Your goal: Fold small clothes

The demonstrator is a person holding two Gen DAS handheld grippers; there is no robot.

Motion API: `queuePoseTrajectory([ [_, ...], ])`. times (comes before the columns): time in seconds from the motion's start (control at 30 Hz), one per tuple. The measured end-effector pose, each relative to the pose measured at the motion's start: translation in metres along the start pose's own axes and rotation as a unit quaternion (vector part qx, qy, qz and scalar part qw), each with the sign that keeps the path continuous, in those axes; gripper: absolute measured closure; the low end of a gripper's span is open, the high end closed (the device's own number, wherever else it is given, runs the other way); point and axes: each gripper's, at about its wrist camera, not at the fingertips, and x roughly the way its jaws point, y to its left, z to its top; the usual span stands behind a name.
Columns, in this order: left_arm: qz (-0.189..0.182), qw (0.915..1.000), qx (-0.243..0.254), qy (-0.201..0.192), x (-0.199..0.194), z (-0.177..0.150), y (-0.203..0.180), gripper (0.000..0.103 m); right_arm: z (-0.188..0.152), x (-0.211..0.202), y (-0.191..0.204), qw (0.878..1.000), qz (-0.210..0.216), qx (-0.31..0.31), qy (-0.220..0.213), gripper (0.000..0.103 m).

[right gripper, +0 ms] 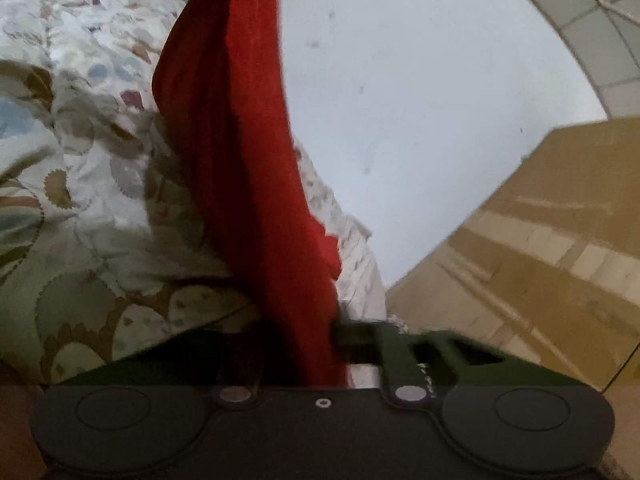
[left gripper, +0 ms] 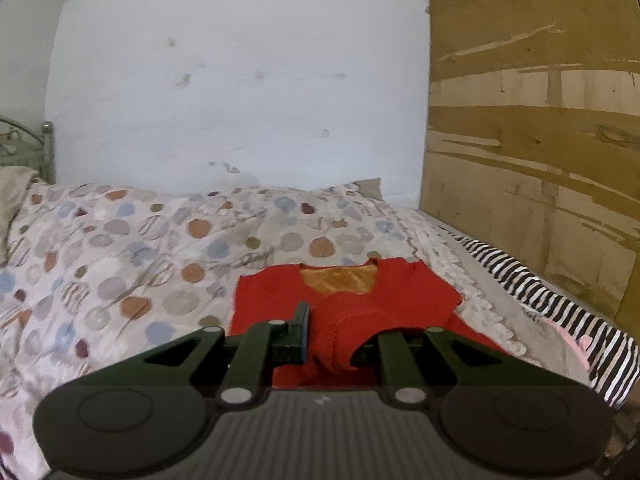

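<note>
A small red garment (left gripper: pixel 400 292) with a golden inner lining at its neck lies on the patterned bedspread (left gripper: pixel 120 264), right of centre in the left wrist view. My left gripper (left gripper: pixel 334 344) is shut on a bunched fold of its near edge. In the right wrist view the same red garment (right gripper: pixel 240 140) stretches away from my right gripper (right gripper: pixel 320 344), which is shut on another part of its edge and holds it lifted above the bed. The right gripper's left finger is hidden by the cloth.
A black-and-white striped cloth (left gripper: pixel 560 304) lies along the bed's right edge. A tall cardboard sheet (left gripper: pixel 532 120) leans against the white wall (left gripper: pixel 240 80) on the right. A metal headboard (left gripper: pixel 24 144) stands at the far left.
</note>
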Motion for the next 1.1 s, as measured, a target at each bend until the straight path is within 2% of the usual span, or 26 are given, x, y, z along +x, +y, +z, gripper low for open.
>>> queuePoseTrajectory([
  [0.07,0.006,0.9999,-0.008,-0.012,-0.016,-0.020,0.007,0.089,0.000,-0.011,-0.016,1.000,0.000,0.000,-0.023,0.098],
  [0.17,0.025,0.9984,-0.026,-0.044,-0.045,-0.055,0.013,0.090,0.003,-0.025,-0.047,0.998,0.013,0.031,-0.051,0.099],
  [0.33,0.028,0.9945,-0.010,-0.100,-0.101,-0.100,0.000,0.090,0.011,-0.048,-0.088,0.994,0.009,0.073,-0.083,0.099],
  [0.5,0.020,0.9944,0.001,-0.104,-0.153,-0.115,-0.022,0.090,0.009,-0.093,-0.117,0.990,0.010,0.110,-0.091,0.099],
  [0.63,0.018,0.9938,-0.011,-0.109,-0.178,-0.109,-0.030,0.090,0.010,-0.120,-0.128,0.985,0.015,0.149,-0.082,0.099],
  [0.73,0.015,0.9949,-0.033,-0.094,-0.174,-0.103,-0.027,0.090,0.007,-0.124,-0.131,0.985,0.024,0.155,-0.078,0.099],
  [0.87,0.021,0.9941,-0.046,-0.096,-0.156,-0.084,-0.018,0.090,0.014,-0.101,-0.132,0.982,0.029,0.164,-0.085,0.099],
  [1.0,0.031,0.9955,-0.047,-0.076,-0.118,-0.047,-0.008,0.089,0.033,-0.059,-0.137,0.981,0.020,0.159,-0.112,0.098],
  [1.1,0.024,0.9949,-0.079,-0.058,-0.080,-0.014,0.008,0.089,0.052,-0.013,-0.145,0.981,0.023,0.152,-0.120,0.098],
])
